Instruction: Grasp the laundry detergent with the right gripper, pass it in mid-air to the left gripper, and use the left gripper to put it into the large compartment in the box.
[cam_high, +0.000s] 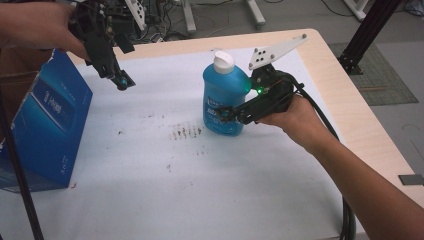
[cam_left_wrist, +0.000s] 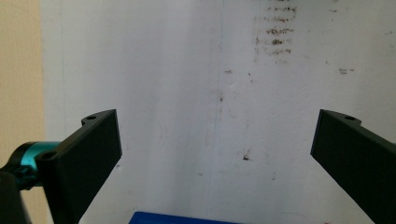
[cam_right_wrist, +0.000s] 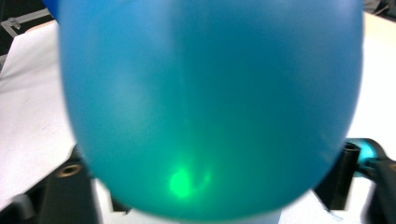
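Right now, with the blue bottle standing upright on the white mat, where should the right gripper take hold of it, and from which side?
Grip the blue bottle across its lower body, coming in level from its right, where the right gripper already is. The bottle stands upright and its body is broad and rounded, narrowing to the white cap, so the jaws straddle it best low down.

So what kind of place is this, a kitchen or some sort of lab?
Probably a lab or workshop, not a kitchen: a table under a stained white sheet, black metal framing, and stand legs with loose cables on the floor.
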